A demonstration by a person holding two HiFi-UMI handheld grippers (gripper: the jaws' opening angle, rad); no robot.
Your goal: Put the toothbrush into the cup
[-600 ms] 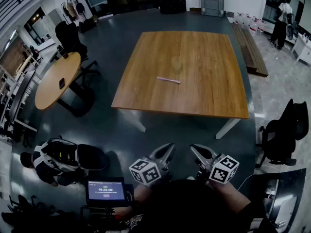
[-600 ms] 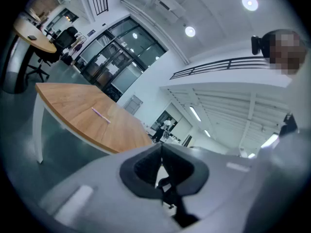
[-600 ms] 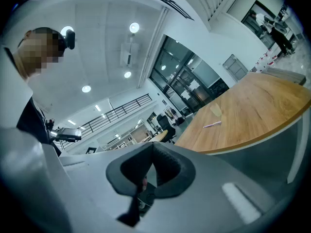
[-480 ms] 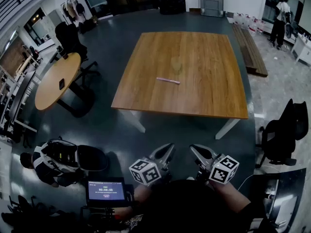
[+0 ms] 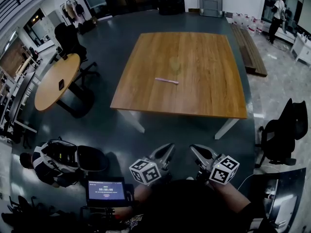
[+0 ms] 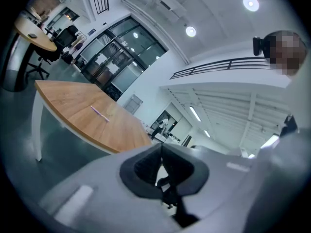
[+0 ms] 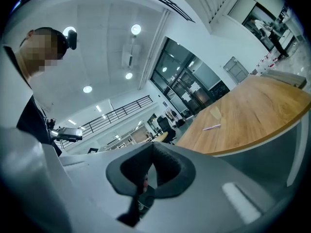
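A pink toothbrush [image 5: 166, 80] lies flat near the middle of the square wooden table [image 5: 204, 47]. Just behind it stands a clear cup [image 5: 176, 63], faint against the wood. Both grippers are held low and close to my body, well short of the table. The left gripper [image 5: 169, 146] and the right gripper [image 5: 193, 147] each have their jaws closed with nothing between them. The left gripper view shows the toothbrush [image 6: 100, 113] far off on the table [image 6: 68, 98]. The right gripper view shows the toothbrush [image 7: 212, 127] and the cup [image 7: 215, 112] beyond its shut jaws.
A stretch of dark floor lies between me and the table's near edge. A round table [image 5: 53, 81] stands at the left, a backpack [image 5: 58, 159] and a screen [image 5: 107, 191] lie on the floor near me. An office chair [image 5: 284, 135] stands at the right, a bench [image 5: 250, 47] beyond the table.
Both grippers and the toothbrush keep their places. Only a distant person at the back right has stepped a little to the left.
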